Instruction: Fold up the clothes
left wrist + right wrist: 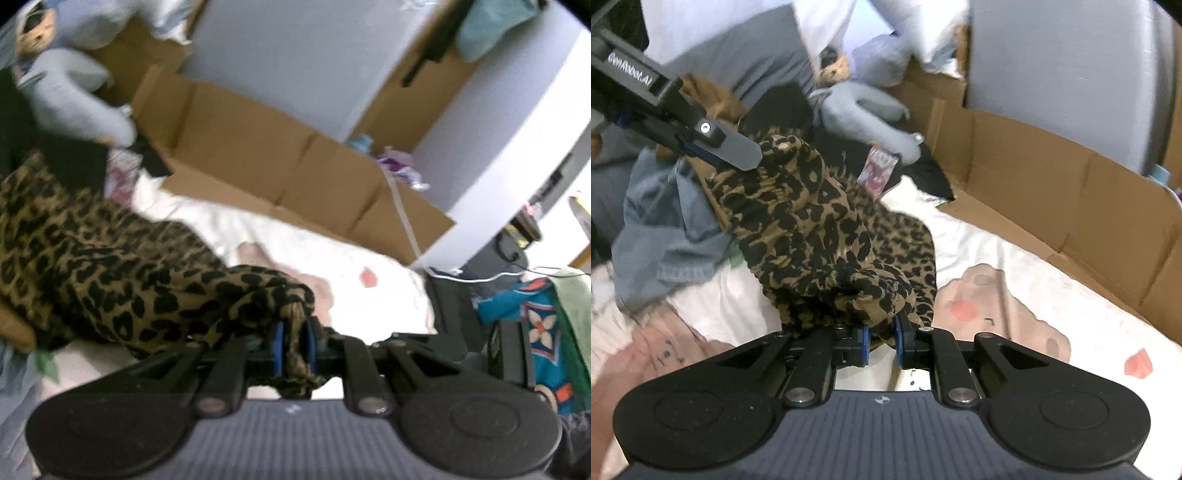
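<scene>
A leopard-print garment (92, 266) hangs stretched between both grippers above a white bed sheet (295, 236). My left gripper (295, 347) is shut on a bunched end of the garment, which passes between its blue pads (279, 343). In the right wrist view the garment (812, 221) runs from my right gripper (881, 343), shut on its near end, up to the left gripper (716, 147) at the upper left. The sheet (1034, 266) below has pink cartoon prints.
A flattened cardboard box (277, 155) lies along the bed's far side (1071, 184). A blue-grey garment (672, 229) is heaped at the left. A grey plush toy (864, 110) and black cloth (923, 173) lie behind. Colourful fabric (535, 317) sits at the right.
</scene>
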